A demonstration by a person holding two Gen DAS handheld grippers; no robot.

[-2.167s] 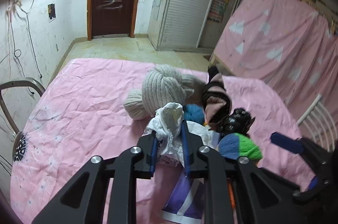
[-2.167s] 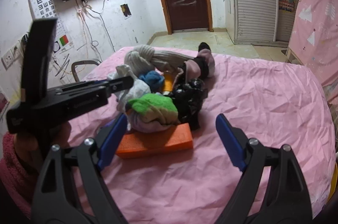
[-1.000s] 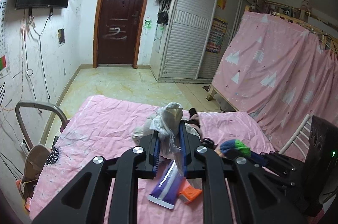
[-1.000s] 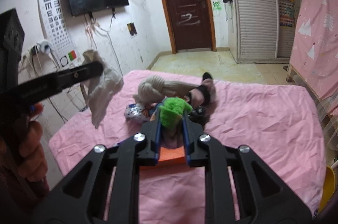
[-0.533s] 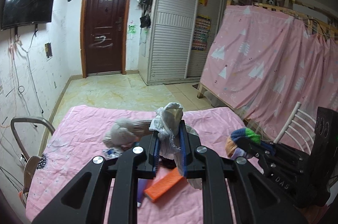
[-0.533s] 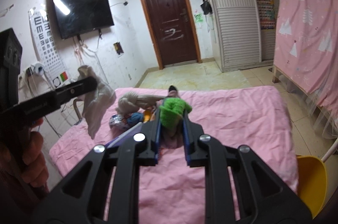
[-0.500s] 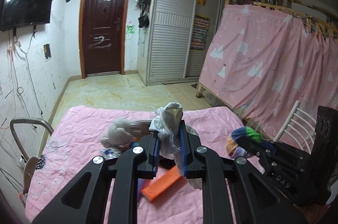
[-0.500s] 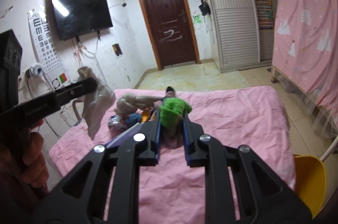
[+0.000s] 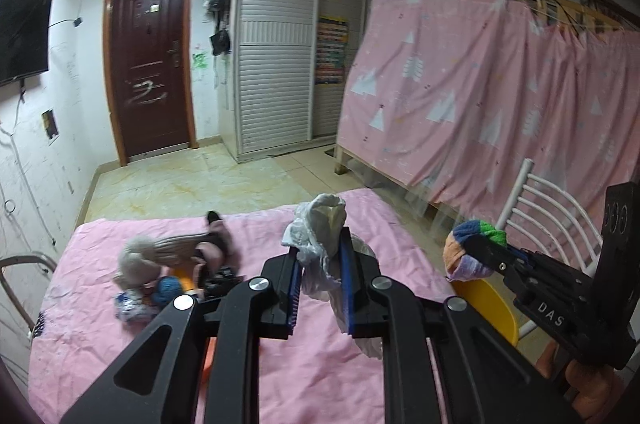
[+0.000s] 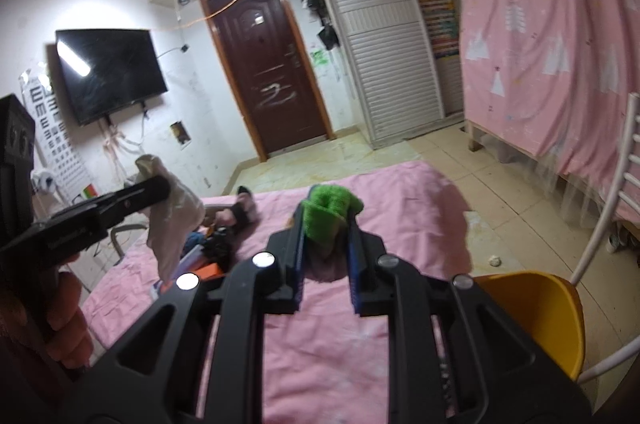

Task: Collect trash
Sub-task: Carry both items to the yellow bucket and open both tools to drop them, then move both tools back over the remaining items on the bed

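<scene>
white crumpled bag (image 9: 320,248): clamped between the blue pads of my left gripper (image 9: 320,288), top bunched above the fingertips, tail hanging below; held in the air over the pink bed (image 9: 120,356). In the right wrist view the same bag (image 10: 174,220) drooped from the left gripper (image 10: 156,192) at frame left.
knit ball (image 10: 330,212): green top, dull pinkish underside, pinched tight in my right gripper (image 10: 326,260), off the bed. In the left wrist view it (image 9: 470,250) showed blue, green, orange and lilac bands at the tip of the right gripper (image 9: 486,256).
vs half a second ago: both grips unchanged; I had swung both tools rightward, so the yellow bin (image 10: 536,316) took up far more of the right wrist view and also appeared in the left one (image 9: 486,308), under the knit ball. Orange block no longer clear in the left view, only a sliver (image 10: 208,270) in the right.
left on bed: beige pom-pom hat (image 9: 160,254), blue yarn ball (image 9: 168,288), pink-and-black item (image 9: 216,244), black object (image 9: 222,280), clustered near the far left side, well apart from both held things.
left hand (image 10: 60,308): wrapped round the handle, tool level, pointing right across the bed.
right hand: mostly hidden, only a bit of skin at the left view's lower right; tool pointed down the bed toward the door (image 10: 272,76).
white chair (image 9: 548,208): just beside the bin.
</scene>
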